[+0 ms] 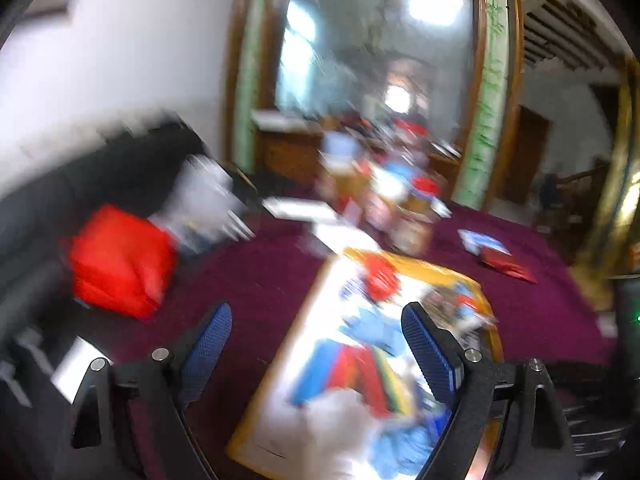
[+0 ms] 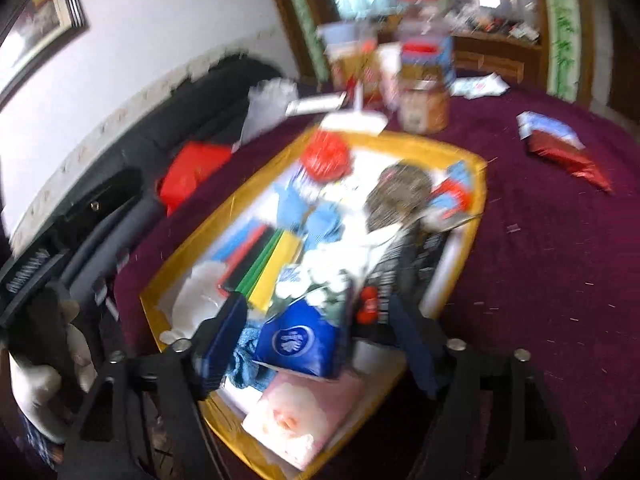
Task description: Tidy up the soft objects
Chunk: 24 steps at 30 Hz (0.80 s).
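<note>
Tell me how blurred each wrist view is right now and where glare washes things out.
Left wrist view: heavy motion smear over the tray and the jars behind; only the left gripper is crisp; bright glare on the mirror. Right wrist view: milder blur, blue pack readable between the right gripper fingers; both fisheye-bent.

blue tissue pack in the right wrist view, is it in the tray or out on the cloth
In the tray. The blue tissue pack lies inside the yellow tray, on the pile of soft items, between the right tool's open fingers, with no pad pressing it.

A fuzzy maroon cloth [image 2: 540, 240] covers the table, the tray's [image 2: 452, 148] rim looks glossy yellow, and the blue pads [image 1: 428, 350] are ribbed.
</note>
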Each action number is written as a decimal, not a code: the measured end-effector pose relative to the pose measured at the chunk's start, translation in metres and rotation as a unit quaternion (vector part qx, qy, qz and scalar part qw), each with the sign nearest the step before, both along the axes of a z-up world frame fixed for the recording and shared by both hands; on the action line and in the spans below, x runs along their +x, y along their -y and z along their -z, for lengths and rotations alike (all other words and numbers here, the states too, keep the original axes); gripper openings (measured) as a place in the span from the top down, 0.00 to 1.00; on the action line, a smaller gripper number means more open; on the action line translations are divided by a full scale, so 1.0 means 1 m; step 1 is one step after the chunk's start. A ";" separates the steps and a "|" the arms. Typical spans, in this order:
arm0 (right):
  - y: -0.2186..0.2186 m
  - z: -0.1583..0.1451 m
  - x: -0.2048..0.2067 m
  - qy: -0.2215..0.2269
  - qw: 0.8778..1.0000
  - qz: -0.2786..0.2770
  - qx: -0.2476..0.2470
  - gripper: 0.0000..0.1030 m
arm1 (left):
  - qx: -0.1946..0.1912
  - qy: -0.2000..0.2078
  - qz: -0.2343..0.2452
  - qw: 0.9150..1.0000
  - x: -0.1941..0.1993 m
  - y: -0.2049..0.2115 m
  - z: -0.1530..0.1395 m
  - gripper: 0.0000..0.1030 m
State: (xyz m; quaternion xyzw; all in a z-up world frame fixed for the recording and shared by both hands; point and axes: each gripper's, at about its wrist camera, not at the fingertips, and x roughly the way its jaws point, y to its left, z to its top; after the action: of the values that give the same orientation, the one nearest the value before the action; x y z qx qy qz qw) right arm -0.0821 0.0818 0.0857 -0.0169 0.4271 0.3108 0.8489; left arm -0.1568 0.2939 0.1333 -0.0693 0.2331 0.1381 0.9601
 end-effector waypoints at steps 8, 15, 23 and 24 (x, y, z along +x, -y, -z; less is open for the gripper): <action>0.050 -0.012 -0.032 0.041 0.997 0.050 0.048 0.20 | 0.001 0.091 -0.044 0.995 -0.044 0.045 -0.010 0.00; 0.064 -0.007 -0.058 0.066 0.996 0.055 0.021 0.15 | 0.012 0.006 -0.048 0.999 -0.031 0.073 -0.001 0.00; 0.068 -0.001 -0.060 0.057 0.996 0.060 0.018 0.15 | 0.018 -0.017 -0.047 0.999 -0.036 0.083 0.001 0.00; 0.067 -0.001 -0.061 0.056 0.996 0.060 0.017 0.15 | 0.019 -0.019 -0.045 0.999 -0.036 0.084 0.002 0.00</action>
State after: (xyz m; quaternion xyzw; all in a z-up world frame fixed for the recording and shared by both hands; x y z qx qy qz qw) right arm -0.1427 0.0147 0.0864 0.0055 0.3739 0.2652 0.8888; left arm -0.1928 0.2103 0.1314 -0.0586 0.2451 0.1871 0.9495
